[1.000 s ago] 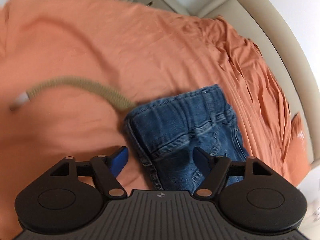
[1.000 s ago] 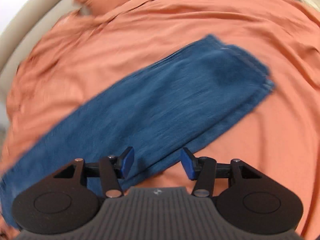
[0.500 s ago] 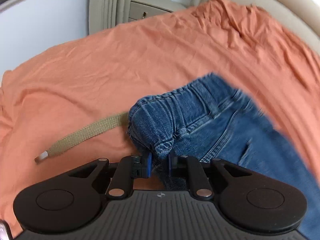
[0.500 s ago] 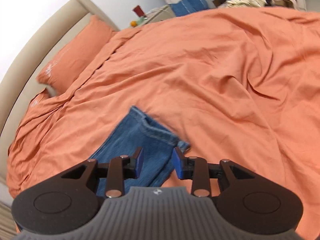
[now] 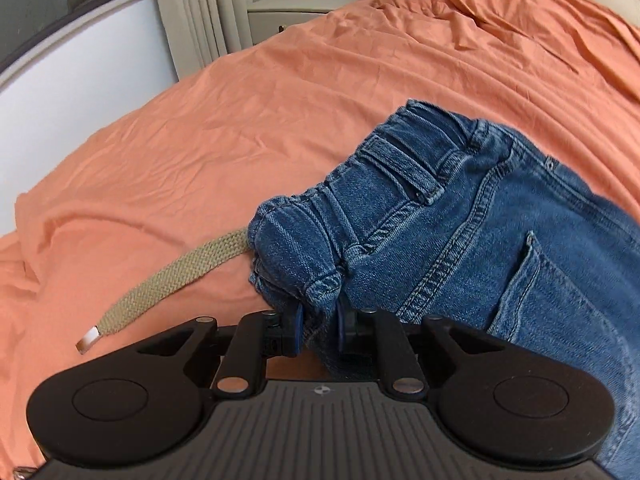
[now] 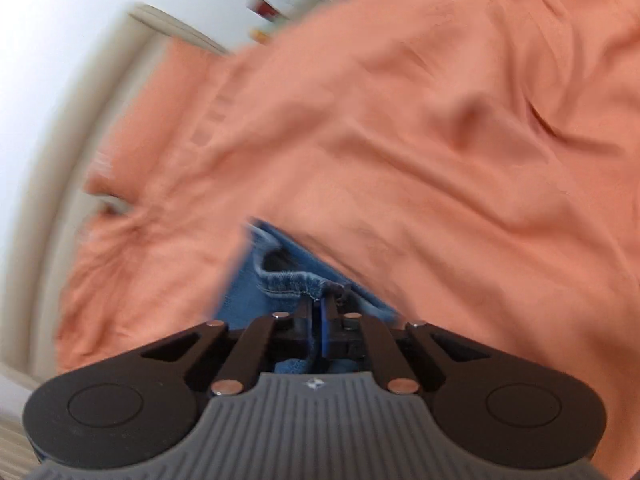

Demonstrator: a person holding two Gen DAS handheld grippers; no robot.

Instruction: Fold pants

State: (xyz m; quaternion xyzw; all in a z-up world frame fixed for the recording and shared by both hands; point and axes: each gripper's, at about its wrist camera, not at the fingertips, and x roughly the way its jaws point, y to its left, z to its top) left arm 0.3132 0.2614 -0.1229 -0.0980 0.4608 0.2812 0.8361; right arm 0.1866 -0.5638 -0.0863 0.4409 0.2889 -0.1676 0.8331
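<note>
Blue denim pants [image 5: 460, 224] lie on an orange bedsheet [image 5: 240, 128]. In the left wrist view their elastic waistband is bunched up, and a tan drawstring [image 5: 168, 280] trails out to the left. My left gripper [image 5: 318, 322] is shut on the waistband corner, denim pinched between its blue pads. In the blurred right wrist view my right gripper [image 6: 319, 314] is shut on the hem end of a pant leg [image 6: 276, 276], with cloth caught between the pads. The middle of the pants is out of both views.
A beige nightstand [image 5: 304, 4] and curtains [image 5: 192, 12] stand beyond the bed's far edge. A padded beige headboard [image 6: 60, 160] and an orange pillow [image 6: 184, 92] show at the left of the right wrist view. The sheet is wrinkled.
Both grippers came down to the pants and shut: the left on the waistband corner, the right on the leg hem. Both views swung across the bed, and the waistband now looks bunched and raised.
</note>
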